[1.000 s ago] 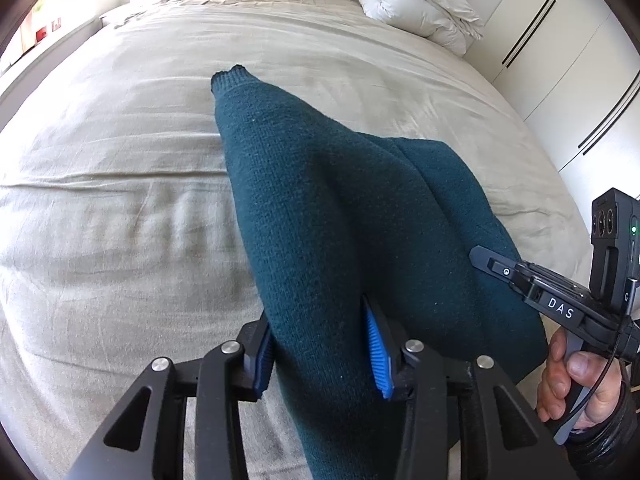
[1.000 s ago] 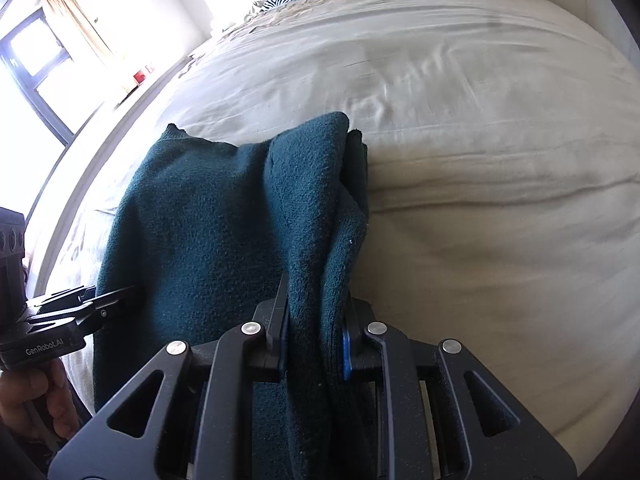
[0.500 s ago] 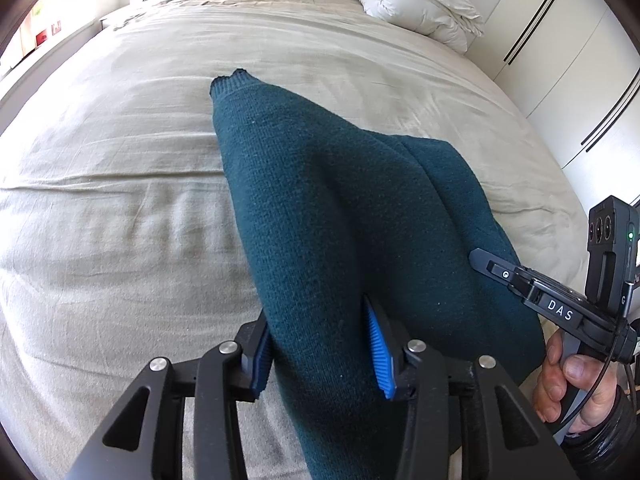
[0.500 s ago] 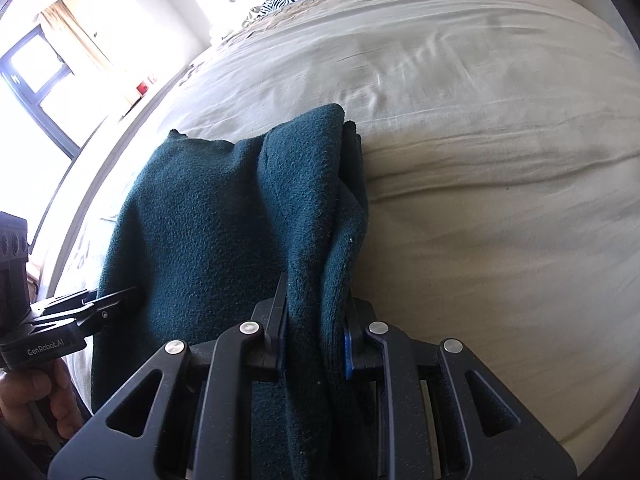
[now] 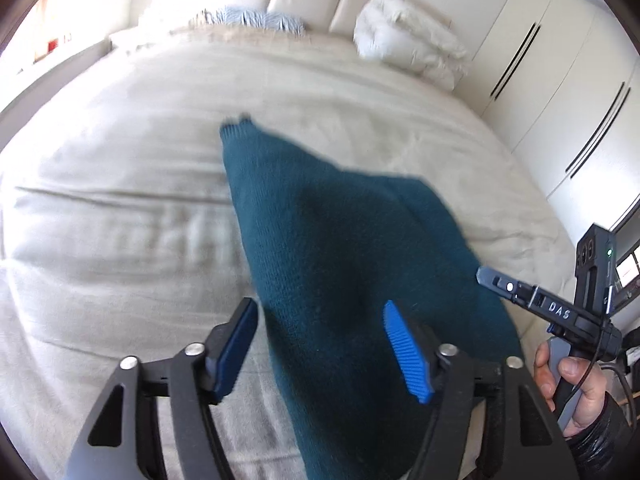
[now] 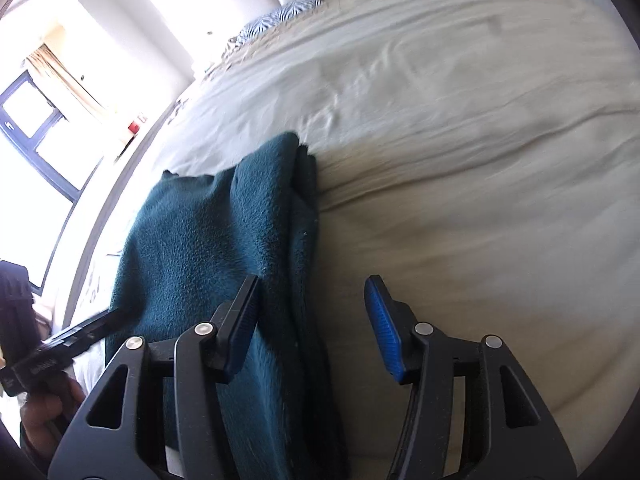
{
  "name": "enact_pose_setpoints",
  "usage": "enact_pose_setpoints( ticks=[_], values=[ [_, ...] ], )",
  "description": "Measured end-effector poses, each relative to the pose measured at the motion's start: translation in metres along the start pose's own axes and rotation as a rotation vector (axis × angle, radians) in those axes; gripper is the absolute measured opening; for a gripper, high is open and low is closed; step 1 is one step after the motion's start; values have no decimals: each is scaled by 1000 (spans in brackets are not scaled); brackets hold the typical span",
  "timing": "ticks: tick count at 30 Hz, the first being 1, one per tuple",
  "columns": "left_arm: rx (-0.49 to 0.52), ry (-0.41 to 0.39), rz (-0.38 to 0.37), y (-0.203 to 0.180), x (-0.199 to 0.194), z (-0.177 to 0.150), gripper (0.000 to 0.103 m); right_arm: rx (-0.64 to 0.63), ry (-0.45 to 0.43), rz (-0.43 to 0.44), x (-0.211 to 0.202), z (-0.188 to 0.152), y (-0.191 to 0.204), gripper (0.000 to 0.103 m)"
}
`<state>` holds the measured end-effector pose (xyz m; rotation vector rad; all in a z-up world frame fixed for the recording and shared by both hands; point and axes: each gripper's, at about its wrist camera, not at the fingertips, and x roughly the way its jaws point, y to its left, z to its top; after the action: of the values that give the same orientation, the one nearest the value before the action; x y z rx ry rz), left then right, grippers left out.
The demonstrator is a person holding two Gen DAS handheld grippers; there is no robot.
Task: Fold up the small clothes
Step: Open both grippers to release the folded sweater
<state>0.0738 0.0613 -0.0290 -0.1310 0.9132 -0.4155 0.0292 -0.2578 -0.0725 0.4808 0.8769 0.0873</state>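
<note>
Teal knit sweater lies folded lengthwise on the beige bed, sleeve cuff pointing toward the pillows. Left gripper and right gripper hover spread wide above it, gripping nothing.

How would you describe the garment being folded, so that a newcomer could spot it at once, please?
Start from the wide beige bed with a white duvet bundle near the headboard. On its near part lies the dark teal knit sweater, between both open grippers. It is the only dark item on the pale bedding.
</note>
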Motion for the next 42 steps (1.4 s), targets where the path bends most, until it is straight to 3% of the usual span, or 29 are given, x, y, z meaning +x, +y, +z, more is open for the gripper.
enact_pose_setpoints(
  ticks=[3, 7, 11, 13, 15, 17, 19, 23, 29, 35, 42],
  values=[
    [24, -113, 36, -8, -30, -1, 82, 22, -40, -50, -18, 2, -10, 52],
    [99, -289, 124, -27, -78, 0, 102, 57, -118, -68, -51, 9, -19, 52],
    [193, -563, 161, -54, -138, -4, 103, -30, -246, -121, -92, 11, 2, 53],
    [243, -691, 191, -70, -162, -8, 103, -84, -333, -144, -114, 12, 18, 64],
    [237, -779, 244, -81, -181, -12, 103, -120, -437, -151, -139, 9, 32, 90],
    [210, -817, 242, -85, -193, -11, 103, -162, -548, -148, -164, 7, 46, 100],
    [209, -815, 223, -88, -200, -7, 103, -209, -609, -151, -182, 6, 59, 101],
    [223, -838, 260, -97, -210, -4, 103, -315, -677, -129, -211, 3, 83, 103],
    [247, -742, 296, -102, -194, -9, 103, -349, -685, -115, -230, 4, 100, 103],
    [205, -529, 355, -85, -147, -4, 103, -298, -621, -126, -225, -3, 98, 103],
    [98, -285, 322, -63, -90, -20, 103, -279, -436, -170, -179, -18, 88, 103]
  ],
)
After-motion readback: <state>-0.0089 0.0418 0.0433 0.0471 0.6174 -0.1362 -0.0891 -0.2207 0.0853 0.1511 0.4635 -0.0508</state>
